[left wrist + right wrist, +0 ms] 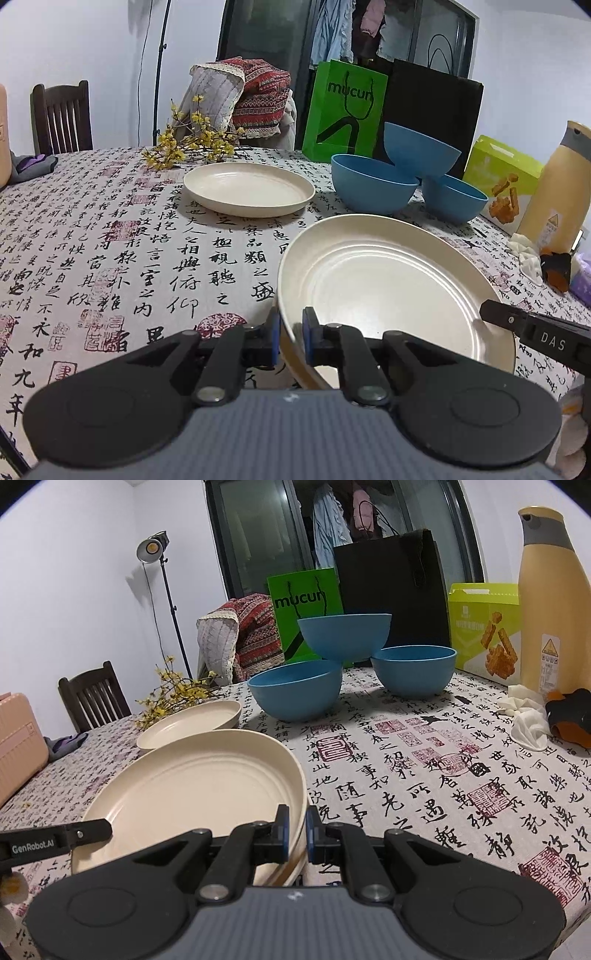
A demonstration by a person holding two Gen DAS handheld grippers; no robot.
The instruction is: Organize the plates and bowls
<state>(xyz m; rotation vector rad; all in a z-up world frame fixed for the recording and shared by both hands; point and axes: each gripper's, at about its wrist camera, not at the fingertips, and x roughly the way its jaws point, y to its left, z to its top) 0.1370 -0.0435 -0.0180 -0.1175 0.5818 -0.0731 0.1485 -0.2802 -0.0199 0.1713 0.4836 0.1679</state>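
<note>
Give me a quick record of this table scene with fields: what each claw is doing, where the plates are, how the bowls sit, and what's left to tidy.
left claw: shut on the near rim of the large cream round plate
right claw: shut on the same plate's opposite rim
second plate: smaller-looking cream round plate, flat on the calligraphy tablecloth, apart
bowls: three blue round bowls, one perched on the other two
remaining: plates not stacked, bowls not nested
</note>
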